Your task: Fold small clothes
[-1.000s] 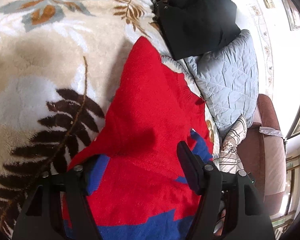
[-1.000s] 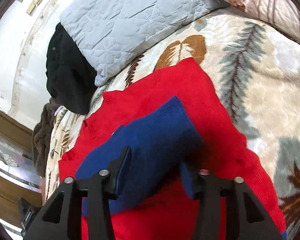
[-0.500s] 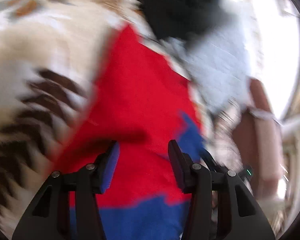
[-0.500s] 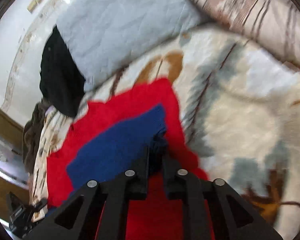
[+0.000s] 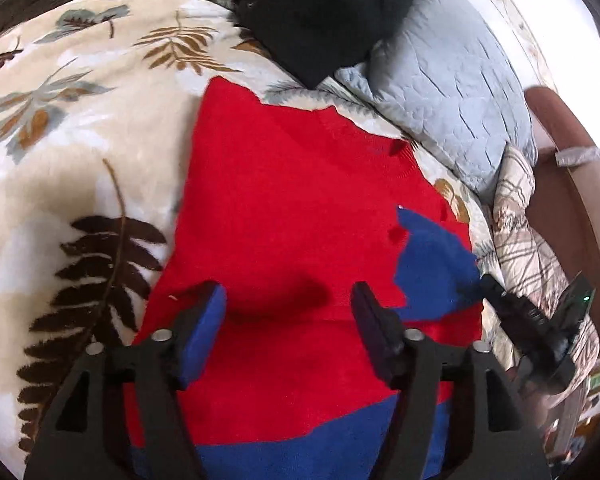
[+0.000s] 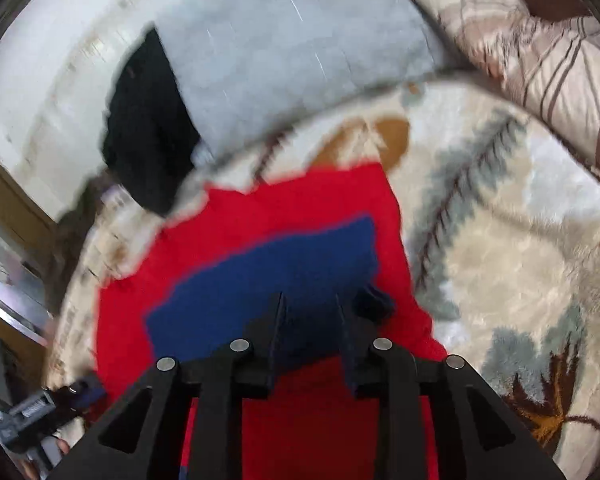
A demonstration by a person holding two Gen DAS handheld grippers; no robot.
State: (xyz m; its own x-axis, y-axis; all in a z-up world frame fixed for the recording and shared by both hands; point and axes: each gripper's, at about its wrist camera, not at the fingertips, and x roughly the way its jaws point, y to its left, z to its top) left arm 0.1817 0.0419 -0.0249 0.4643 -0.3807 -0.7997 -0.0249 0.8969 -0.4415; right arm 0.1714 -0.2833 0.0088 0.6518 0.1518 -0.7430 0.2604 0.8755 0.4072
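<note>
the red sweater lies spread flat on the leaf-print blanket that covers the bed, its shoulders toward the head of the bed. a blue band runs across its near end, and a blue sleeve is folded over onto the red body.

the right gripper is low over that sleeve, fingers a little apart with the blue cloth bunched between them; whether they actually pinch it cannot be told, as this view is blurred. the left gripper hangs over the red body near the blue band, its fingers wide apart and gripping nothing. its shadow falls on the knit just ahead of it.

beyond the sweater's shoulders, at the head of the bed, a pale blue quilted pillow leans with a black garment heaped just beside it and partly over it. a striped beige pillow lies beside the blue one, toward the bed's side edge.
</note>
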